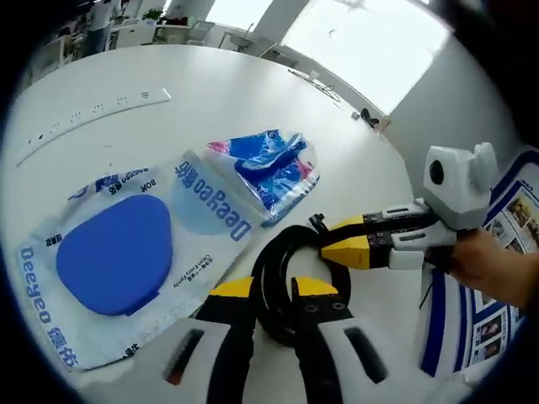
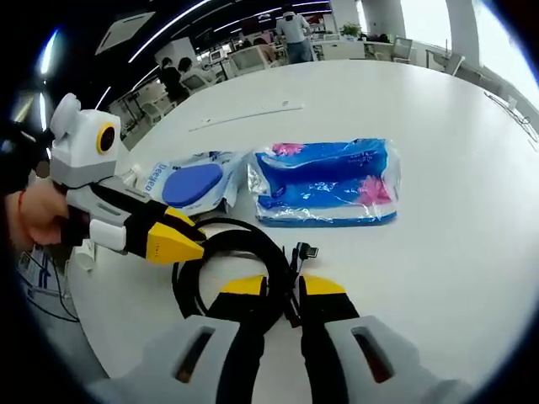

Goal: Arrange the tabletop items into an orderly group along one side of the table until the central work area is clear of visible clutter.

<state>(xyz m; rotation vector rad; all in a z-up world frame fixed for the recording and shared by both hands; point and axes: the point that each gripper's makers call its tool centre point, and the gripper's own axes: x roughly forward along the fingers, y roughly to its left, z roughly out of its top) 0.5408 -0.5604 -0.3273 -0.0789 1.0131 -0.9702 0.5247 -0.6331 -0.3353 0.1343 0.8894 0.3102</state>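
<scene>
A coiled black cable (image 1: 271,268) lies on the white table (image 1: 210,84). My left gripper (image 1: 272,288) is shut on the near side of the coil, which fills the gap between its yellow tips. My right gripper (image 1: 330,239) comes in from the right and pinches the coil's far side, beside the cable's plug (image 1: 317,221). In the right gripper view, the right gripper (image 2: 285,286) holds cable strands (image 2: 221,236) and the left gripper (image 2: 195,242) meets the loop from the left. Beyond lie a white Deeyeo pack with a blue oval (image 1: 118,252) (image 2: 192,183) and a blue plastic packet (image 1: 271,168) (image 2: 327,181).
A long white strip (image 1: 93,114) (image 2: 248,116) lies farther back on the table. A blue and white printed sheet (image 1: 493,286) sits at the right table edge. A person's hand (image 1: 488,263) (image 2: 38,212) holds each gripper. Desks and people stand in the room behind.
</scene>
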